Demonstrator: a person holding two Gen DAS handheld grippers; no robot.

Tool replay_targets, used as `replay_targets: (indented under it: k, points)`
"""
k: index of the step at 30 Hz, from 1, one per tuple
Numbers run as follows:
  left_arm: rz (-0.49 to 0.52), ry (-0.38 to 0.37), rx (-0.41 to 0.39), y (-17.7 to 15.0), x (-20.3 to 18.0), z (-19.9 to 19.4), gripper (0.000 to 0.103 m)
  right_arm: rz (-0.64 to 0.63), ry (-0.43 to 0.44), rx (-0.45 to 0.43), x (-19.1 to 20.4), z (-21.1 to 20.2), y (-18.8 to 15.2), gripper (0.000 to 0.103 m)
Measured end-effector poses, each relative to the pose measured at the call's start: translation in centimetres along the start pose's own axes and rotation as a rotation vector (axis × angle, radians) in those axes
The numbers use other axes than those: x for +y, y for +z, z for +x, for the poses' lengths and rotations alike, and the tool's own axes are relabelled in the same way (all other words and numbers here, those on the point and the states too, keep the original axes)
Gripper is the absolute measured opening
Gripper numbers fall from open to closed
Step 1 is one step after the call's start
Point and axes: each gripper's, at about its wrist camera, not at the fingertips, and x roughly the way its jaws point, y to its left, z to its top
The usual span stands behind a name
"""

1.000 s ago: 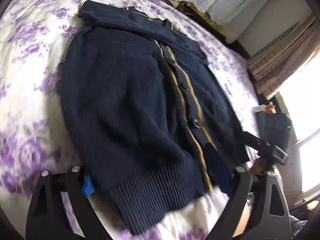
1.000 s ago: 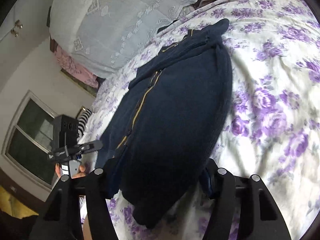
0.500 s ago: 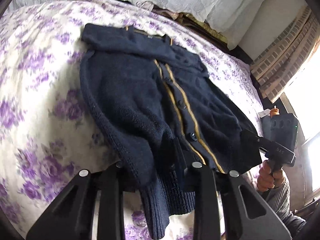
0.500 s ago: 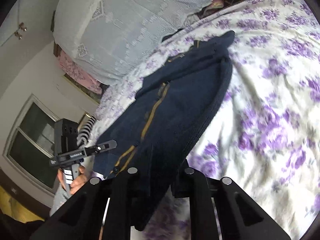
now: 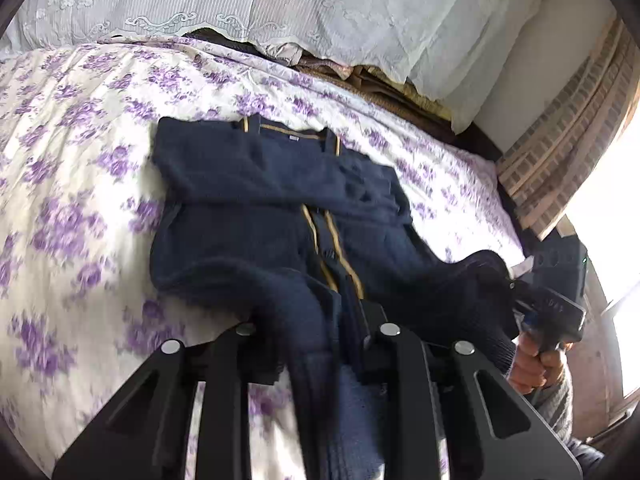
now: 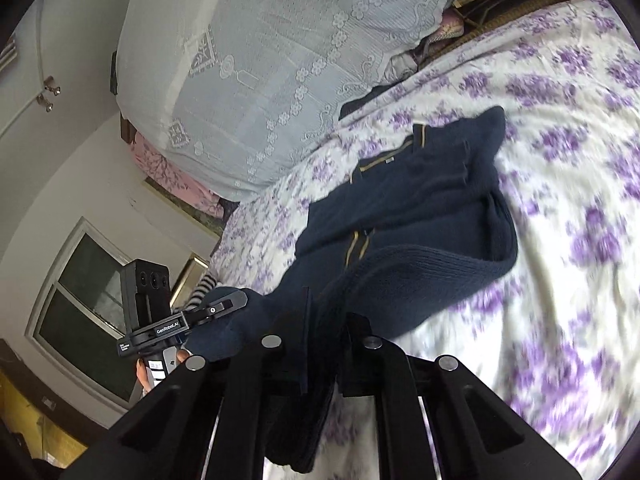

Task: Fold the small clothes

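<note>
A navy knit cardigan with gold placket trim lies on the floral bed, collar toward the pillows; it also shows in the right wrist view. My left gripper is shut on the ribbed bottom hem near one corner and holds it raised. My right gripper is shut on the hem at the other corner. The lower part of the cardigan is lifted and bowed over its upper part. Each view shows the other gripper at the hem: the right one, the left one.
The white bedsheet with purple flowers spreads around the garment. White lace-covered pillows are stacked at the head of the bed. A brick-pattern curtain and bright window are at the right; a window shows in the right view.
Both grippers closed on the hem corners and lifted them, carrying the cardigan's lower edge up and toward the collar. The flat garment now bows in the middle.
</note>
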Motion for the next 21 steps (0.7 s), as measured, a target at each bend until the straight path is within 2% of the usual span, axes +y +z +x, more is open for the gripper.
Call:
replay_targets:
  k: [7,21]
  points:
    - [-0.022,-0.005,-0.003,2.4,1.0,1.7,0.016,0.015,0.016,-0.015,-0.3,1.4,2.8,0.010]
    - [-0.030,0.001,-0.058,9.0,1.5,4.6,0.015,0.065,0.045,-0.069,-2.5,5.1,9.0,0.010]
